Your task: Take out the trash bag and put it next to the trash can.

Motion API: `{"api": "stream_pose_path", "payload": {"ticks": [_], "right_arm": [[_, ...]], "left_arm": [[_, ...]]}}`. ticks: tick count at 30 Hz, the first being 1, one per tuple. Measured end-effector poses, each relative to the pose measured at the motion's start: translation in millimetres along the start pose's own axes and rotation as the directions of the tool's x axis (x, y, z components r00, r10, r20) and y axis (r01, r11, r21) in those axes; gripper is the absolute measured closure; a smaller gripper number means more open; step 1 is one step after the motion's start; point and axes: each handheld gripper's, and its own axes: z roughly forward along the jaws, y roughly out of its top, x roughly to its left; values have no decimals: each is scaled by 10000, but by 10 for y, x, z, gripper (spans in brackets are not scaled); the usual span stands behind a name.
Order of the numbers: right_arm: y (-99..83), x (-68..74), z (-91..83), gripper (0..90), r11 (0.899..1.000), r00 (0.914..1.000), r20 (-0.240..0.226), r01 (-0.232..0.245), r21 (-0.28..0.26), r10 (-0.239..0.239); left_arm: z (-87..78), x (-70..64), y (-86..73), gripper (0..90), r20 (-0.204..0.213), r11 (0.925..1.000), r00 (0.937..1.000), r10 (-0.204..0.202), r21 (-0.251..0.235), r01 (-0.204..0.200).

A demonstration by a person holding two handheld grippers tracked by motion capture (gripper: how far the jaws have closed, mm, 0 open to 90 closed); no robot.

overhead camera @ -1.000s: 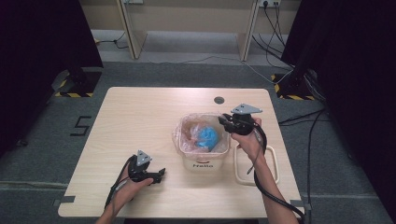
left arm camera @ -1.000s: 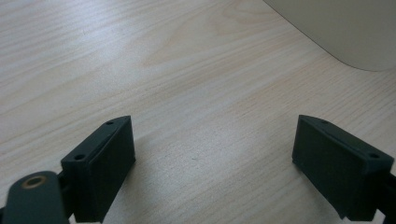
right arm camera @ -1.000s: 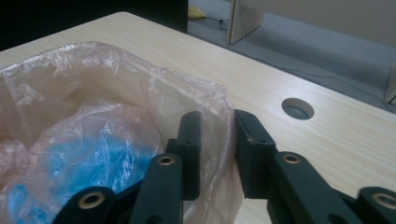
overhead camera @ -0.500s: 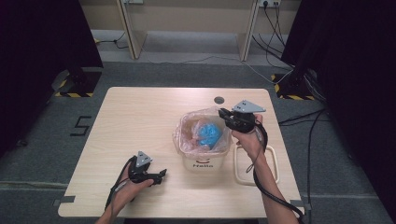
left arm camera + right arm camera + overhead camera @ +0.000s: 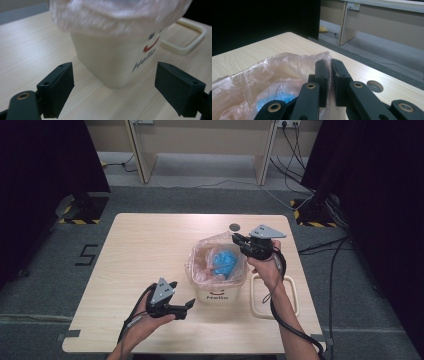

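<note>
On the wooden table (image 5: 135,250), the left gripper (image 5: 186,307) sits low near the front edge, held in the person's left hand (image 5: 145,320), whose forearm comes up from the bottom of the high view. It lies roughly level with the tabletop and points to the right, toward the base of the cream bin (image 5: 219,292). In the left gripper view its two black jaws stand wide apart with nothing between them, and the bin's lower wall with the word "Hello" (image 5: 145,58) fills the space ahead; the jaws do not touch it.

The bin stands right of the table's middle, lined with a thin clear plastic bag (image 5: 200,265) whose edge billows over the rim. Something blue (image 5: 226,262) lies inside the bag. Just right of the bin, a cream ring-shaped frame (image 5: 292,295) lies flat on the table.

The right gripper (image 5: 237,240) is raised above the far right part of the bin's rim, pointing left. The right hand (image 5: 265,267) holds it with the wrist bent upward and the forearm reaching in from the lower right. In the right gripper view the jaws are pressed nearly together, pinching the upper edge of the plastic bag (image 5: 287,67) between them, the film drawn up at that spot. A round hole (image 5: 375,86) in the tabletop shows just beyond.
</note>
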Motion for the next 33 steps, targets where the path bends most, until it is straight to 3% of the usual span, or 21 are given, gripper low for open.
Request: {"api": "stream_pose_path", "payload": {"ticks": [4, 7, 15, 21, 26, 33], "right_arm": [[0, -4, 5, 842, 10000, 10000, -22, -16, -13, 16], [0, -2, 7, 842, 10000, 10000, -41, -36, -15, 36], [9, 0, -12, 838, 9999, 9999, -121, -86, -90, 85], [10, 7, -7, 838, 9999, 9998, -164, -115, -125, 113], [22, 3, -24, 838, 9998, 9998, -188, -124, -180, 121], [26, 1, -34, 838, 9997, 9997, -193, -152, -200, 148]], "left_arm": [[28, -69, 144, 151, 346, 9995, 9993, 109, -289, -99], [63, -97, 187, 151, 383, 9993, 9990, 219, -324, -207], [173, -121, 244, 180, -17, 9994, 9996, 294, -191, -294], [164, -116, 346, 181, -110, 9977, 9992, 393, -545, -399], [227, -110, 417, 180, -309, 9970, 9980, 547, -538, -563], [257, -138, 489, 182, -63, 9958, 9978, 655, -634, -657]]}}
